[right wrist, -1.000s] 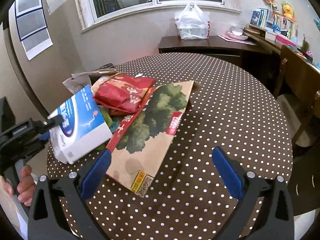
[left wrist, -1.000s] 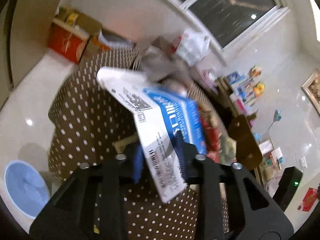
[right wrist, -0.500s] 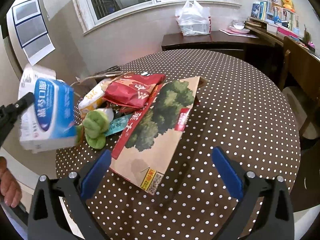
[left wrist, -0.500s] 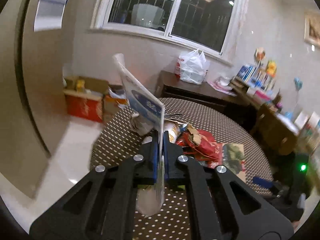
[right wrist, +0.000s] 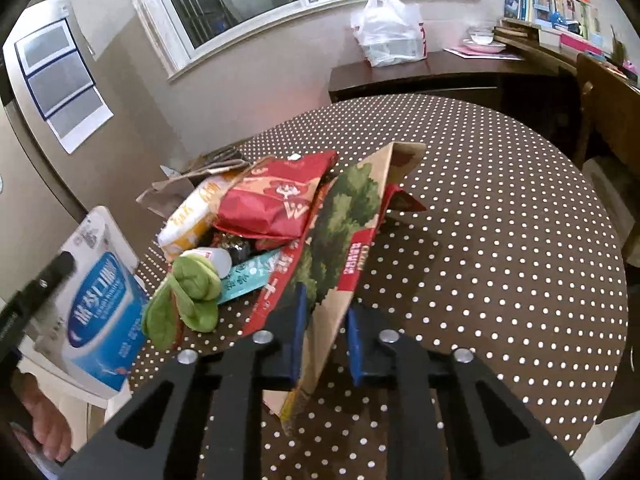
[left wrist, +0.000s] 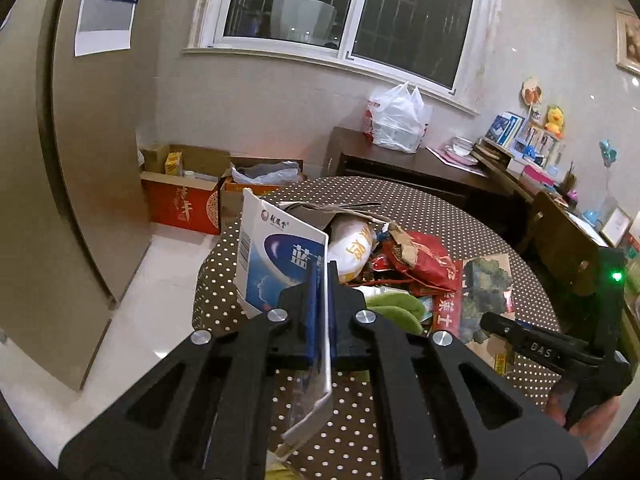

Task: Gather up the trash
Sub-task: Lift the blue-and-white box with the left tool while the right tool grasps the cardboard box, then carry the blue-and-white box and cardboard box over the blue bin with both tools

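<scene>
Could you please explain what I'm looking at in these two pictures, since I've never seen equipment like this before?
There is no robot here: a person holds a pair of black tongs in each hand, and a wide-angle camera on each looks forward along its two fingers. One picture is from the left tongs, the other from the right.

The left tongs are shut on a flattened blue and white box, held up off the table. The right tongs have just been closing on the near edge of a flat brown paper bag printed with green trees, and its near end is tilted up.

On the round table with a brown polka-dot cloth lies a heap of rubbish: a red snack bag, a yellow and white packet, a green soft thing and a teal wrapper.
</scene>
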A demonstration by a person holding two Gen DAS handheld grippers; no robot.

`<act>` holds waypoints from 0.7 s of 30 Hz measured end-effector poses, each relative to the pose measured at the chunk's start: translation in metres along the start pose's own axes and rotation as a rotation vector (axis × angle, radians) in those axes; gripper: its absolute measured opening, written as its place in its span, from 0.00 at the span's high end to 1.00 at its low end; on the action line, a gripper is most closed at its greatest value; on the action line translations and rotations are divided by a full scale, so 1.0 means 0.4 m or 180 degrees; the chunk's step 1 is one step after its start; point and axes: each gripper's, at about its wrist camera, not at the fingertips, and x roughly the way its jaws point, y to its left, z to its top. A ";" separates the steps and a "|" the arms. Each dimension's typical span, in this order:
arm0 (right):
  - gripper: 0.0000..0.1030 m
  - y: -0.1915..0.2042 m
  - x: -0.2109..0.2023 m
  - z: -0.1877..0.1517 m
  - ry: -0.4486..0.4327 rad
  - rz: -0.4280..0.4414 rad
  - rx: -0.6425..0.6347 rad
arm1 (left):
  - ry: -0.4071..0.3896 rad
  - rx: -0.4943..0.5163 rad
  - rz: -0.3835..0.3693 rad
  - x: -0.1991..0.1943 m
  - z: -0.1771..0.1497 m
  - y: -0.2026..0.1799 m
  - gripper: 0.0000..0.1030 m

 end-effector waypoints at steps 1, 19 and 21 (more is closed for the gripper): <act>0.88 0.004 -0.013 0.001 -0.0030 0.0018 -0.0031 | -0.0016 0.0015 0.0045 -0.003 -0.002 -0.001 0.96; 0.96 0.069 -0.192 0.005 -0.0486 0.0075 -0.0276 | -0.0359 -0.0069 0.0291 -0.135 0.013 0.034 0.96; 0.96 0.087 -0.199 0.002 -0.0502 0.0106 -0.0321 | -0.0375 -0.0052 0.0326 -0.145 0.013 0.035 0.97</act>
